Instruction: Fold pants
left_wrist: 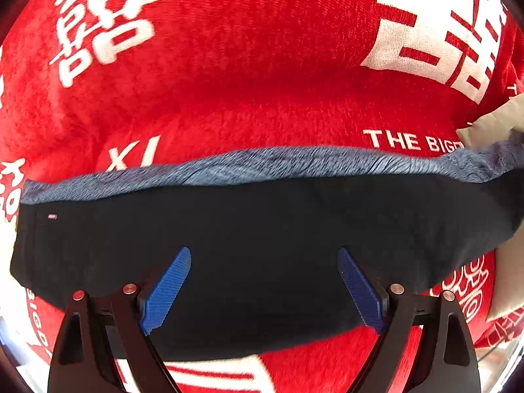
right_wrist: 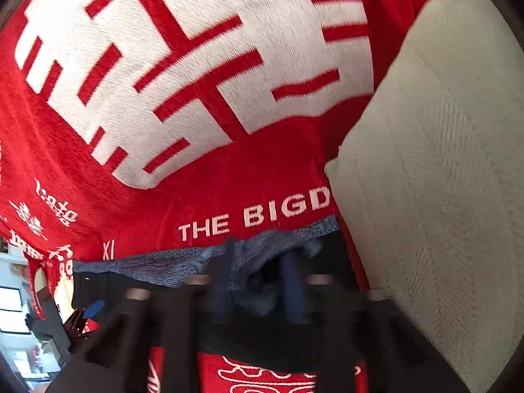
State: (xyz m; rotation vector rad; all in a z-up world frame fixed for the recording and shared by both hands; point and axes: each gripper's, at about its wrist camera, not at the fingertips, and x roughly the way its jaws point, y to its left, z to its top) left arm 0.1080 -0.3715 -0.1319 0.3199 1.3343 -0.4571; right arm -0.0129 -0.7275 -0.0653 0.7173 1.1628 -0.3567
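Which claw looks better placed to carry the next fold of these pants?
Right. The right claw appears closed on the pants at their fleecy blue edge, while the left claw is open over the dark fabric, gripping nothing.

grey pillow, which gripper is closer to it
Right. The right gripper is right beside the grey pillow, pinching the pants; the left gripper hovers open farther along them.

Showing black angular arms with silver round screws and ribbed blue pads on the left hand-held gripper; appearing blurred, dark on the right hand-held gripper.
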